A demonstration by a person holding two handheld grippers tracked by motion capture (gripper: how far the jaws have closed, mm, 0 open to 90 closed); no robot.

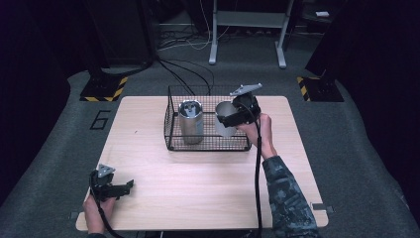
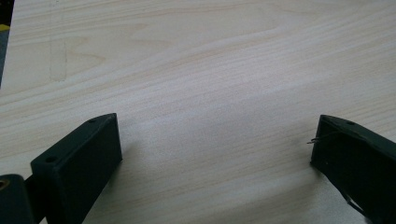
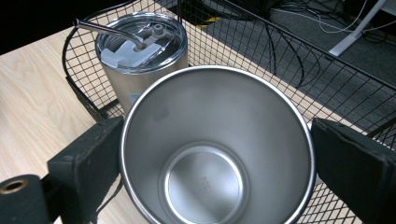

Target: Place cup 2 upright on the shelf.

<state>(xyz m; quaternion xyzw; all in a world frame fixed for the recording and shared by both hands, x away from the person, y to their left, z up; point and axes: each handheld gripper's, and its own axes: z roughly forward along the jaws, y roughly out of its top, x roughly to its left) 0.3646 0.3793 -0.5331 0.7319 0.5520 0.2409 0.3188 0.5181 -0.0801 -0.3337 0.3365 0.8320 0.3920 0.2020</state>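
In the high view the right gripper (image 1: 233, 118) holds an open steel cup (image 1: 224, 119) in the wire basket (image 1: 208, 144), in the middle of the frame. The right gripper view looks into the cup, showing its bare bottom, fingers (image 3: 86, 163) against both sides. Two cups stand there; the other cup (image 1: 191, 121) has a lid. The left gripper (image 1: 119, 188), lower left, is spread wide over the bare worktop (image 1: 198, 183).

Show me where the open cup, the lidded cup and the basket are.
open cup (image 3: 205, 182), right gripper view, inner bottom
lidded cup (image 3: 140, 44), right gripper view, clear lid
basket (image 1: 171, 124), high view, left wire wall
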